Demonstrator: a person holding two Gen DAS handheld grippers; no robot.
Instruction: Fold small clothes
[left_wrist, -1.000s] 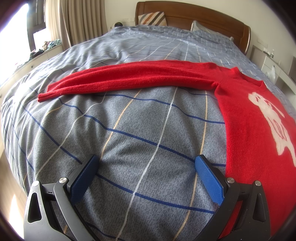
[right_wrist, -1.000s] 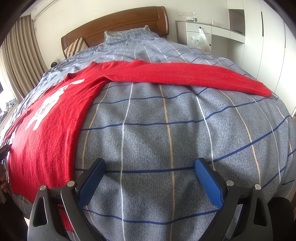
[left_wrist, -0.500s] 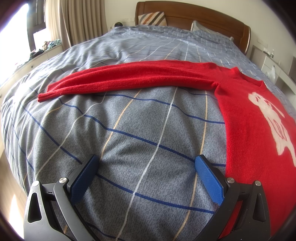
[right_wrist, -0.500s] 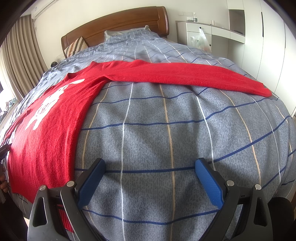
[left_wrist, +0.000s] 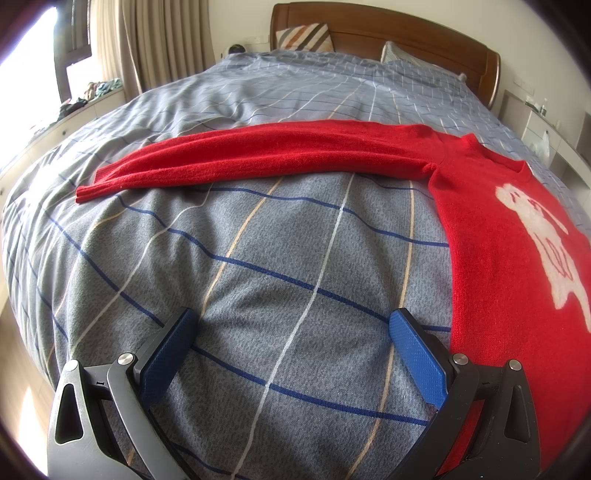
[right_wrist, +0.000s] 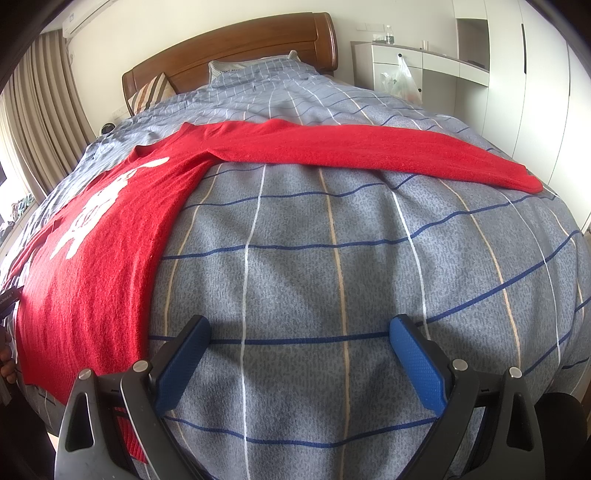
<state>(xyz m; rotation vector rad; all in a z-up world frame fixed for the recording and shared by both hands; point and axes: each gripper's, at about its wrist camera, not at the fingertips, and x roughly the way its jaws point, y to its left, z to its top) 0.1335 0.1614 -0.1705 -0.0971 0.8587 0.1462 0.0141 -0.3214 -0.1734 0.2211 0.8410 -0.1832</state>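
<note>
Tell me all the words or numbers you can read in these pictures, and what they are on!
None can be read for sure.
Red sweater: a white animal picture with red loops inside it that might be digits, too warped to tell.
Air conditioner high on the wall: a small dark mark, too small to read.
Bed cover: only stripes, no text.
Left gripper and right gripper: no labels visible.
</note>
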